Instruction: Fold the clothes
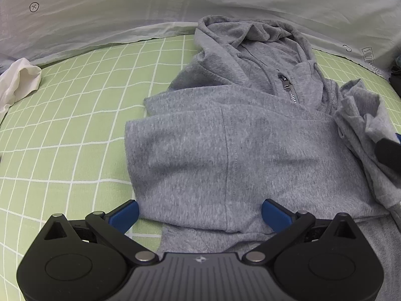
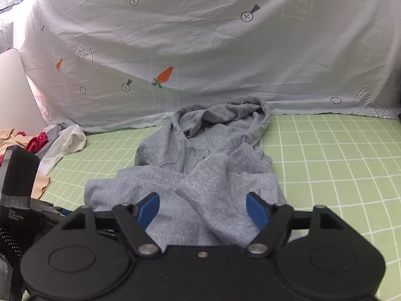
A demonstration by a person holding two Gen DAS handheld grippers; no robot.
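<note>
A grey zip hoodie [image 1: 238,150] lies partly folded on the green checked bed sheet [image 1: 75,125], hood toward the far side, zipper pull [image 1: 285,82] showing. My left gripper [image 1: 200,213] is open, its blue fingers spread over the hoodie's folded near edge, holding nothing. In the right wrist view the hoodie [image 2: 200,163] lies bunched, a sleeve draped across its right side. My right gripper [image 2: 203,209] is open just above that sleeve, empty. A dark part of the right gripper [image 1: 388,150] shows at the left view's right edge.
A white sheet with carrot prints [image 2: 200,50] hangs behind the bed. A white garment [image 1: 17,80] lies at the far left. A pile of red, beige and white clothes [image 2: 37,143] sits at the left in the right wrist view, by a white panel [image 2: 12,92].
</note>
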